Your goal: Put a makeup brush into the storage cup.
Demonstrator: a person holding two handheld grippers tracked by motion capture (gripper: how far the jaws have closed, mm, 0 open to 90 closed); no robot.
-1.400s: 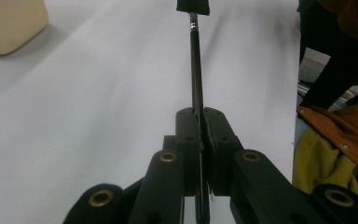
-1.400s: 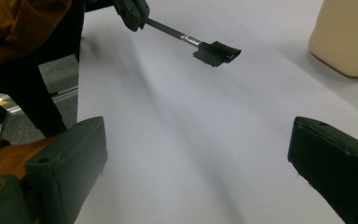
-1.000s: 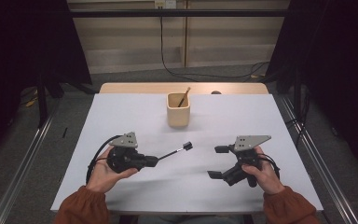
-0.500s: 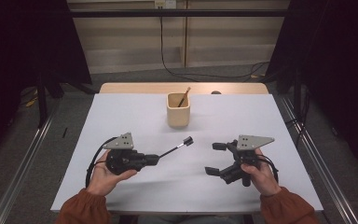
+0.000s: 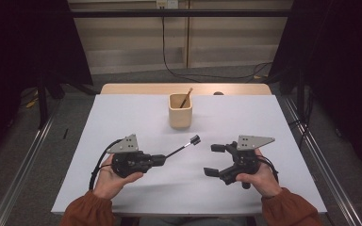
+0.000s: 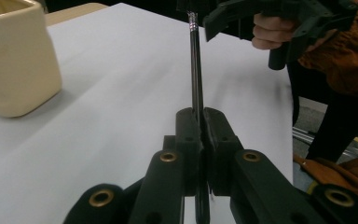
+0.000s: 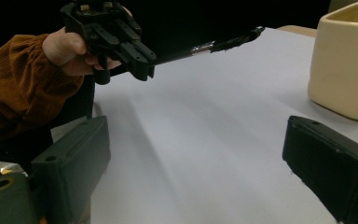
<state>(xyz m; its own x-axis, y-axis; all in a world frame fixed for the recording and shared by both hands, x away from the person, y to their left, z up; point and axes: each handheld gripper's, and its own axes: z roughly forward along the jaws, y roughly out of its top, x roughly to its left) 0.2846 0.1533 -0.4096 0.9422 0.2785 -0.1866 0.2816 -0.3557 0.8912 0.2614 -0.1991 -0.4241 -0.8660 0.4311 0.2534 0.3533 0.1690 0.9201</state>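
One brush [image 5: 183, 147], black handle with a metal ferrule and a dark bristle head, is held off the table, clamped at its rear end by the left gripper [image 5: 161, 159], whose jaws are closed tight on the handle. In the left gripper view the handle [image 6: 196, 70] runs straight out from between the shut jaws. Long axis: tilted up and away, head aimed toward the table centre, between the cup and the right gripper.

The right gripper [image 5: 215, 160] is held just past the brush head, jaws spread wide, nothing between them. In the right gripper view the head [image 7: 235, 39] is seen ahead and above the open jaws, still apart from them.

The cup [image 5: 180, 111], cream, square-sided, stands upright beyond both grippers, mid-table. One wooden stick [image 5: 185, 98] is seen leaning inside it.

Judgement: either a handover to the right gripper or a drop into the cup is being set up. The head end is nearer the right gripper; the cup lies further forward.

Count: one brush, one cup, one stick, two grippers. Table [image 5: 273, 122] otherwise bare white.
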